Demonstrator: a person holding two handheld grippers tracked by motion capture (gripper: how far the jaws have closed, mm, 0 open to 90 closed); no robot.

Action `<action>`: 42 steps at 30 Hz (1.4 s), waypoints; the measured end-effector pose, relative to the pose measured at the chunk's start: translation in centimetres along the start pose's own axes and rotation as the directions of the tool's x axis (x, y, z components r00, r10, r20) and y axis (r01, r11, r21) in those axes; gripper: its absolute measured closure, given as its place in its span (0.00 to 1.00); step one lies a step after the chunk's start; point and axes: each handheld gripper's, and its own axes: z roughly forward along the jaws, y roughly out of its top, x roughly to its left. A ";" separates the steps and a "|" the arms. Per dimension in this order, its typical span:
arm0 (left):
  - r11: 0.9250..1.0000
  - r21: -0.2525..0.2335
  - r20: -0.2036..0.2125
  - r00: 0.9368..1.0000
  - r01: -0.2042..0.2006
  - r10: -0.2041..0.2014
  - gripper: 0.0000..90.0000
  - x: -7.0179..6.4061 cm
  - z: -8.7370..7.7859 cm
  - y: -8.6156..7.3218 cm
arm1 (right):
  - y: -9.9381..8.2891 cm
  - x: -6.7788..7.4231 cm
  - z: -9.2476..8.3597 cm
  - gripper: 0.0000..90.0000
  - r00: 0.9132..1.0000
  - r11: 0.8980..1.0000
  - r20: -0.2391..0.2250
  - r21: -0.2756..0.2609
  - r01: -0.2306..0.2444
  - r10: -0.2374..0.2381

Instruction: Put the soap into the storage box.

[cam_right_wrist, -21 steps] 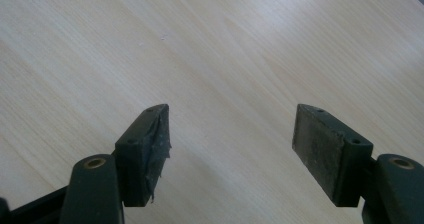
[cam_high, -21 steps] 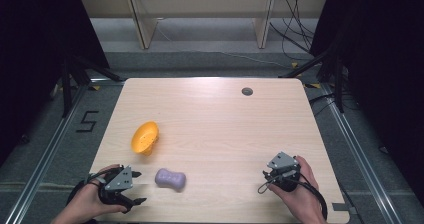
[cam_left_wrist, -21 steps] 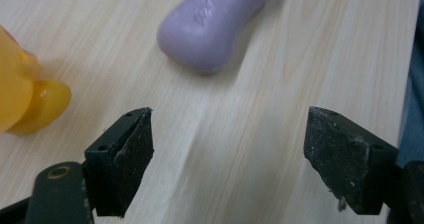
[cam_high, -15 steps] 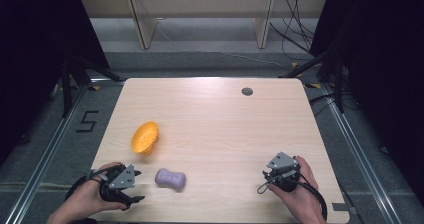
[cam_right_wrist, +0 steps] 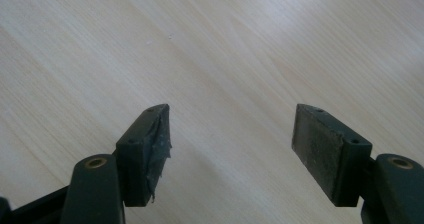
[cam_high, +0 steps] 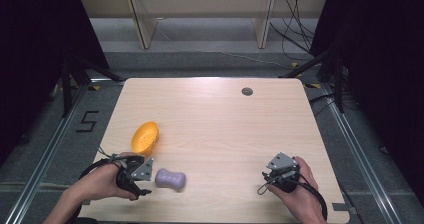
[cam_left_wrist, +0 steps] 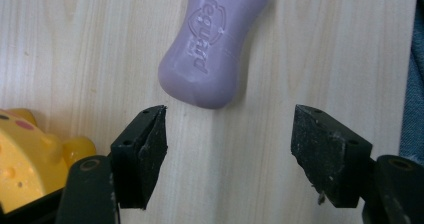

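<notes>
A pale wooden tabletop is seen from above. Near its front left corner, the left tool is held low by a hand, its jaws spread wide with nothing between them. A lilac bar of soap, waisted and stamped with a brand mark, lies flat just ahead of the jaws, apart from both pads. In the left gripper view the soap bar's rounded end is seen just beyond the jaw tips, angled off to one side. A yellow toy-like dish lies close by, beside the left tool. The right tool is rested near the front right, jaws spread over bare wood. A risk is judged: because the soap is angled and smooth, it could be nudged away or squeezed out sideways if gripped near its rounded end.
</notes>
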 end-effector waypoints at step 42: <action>0.963 0.179 0.241 0.958 -0.200 0.154 0.47 3.4 6.1 6.9 | 0.0 -0.1 0.1 0.35 1.000 1.000 -0.008 0.009 0.027 -0.027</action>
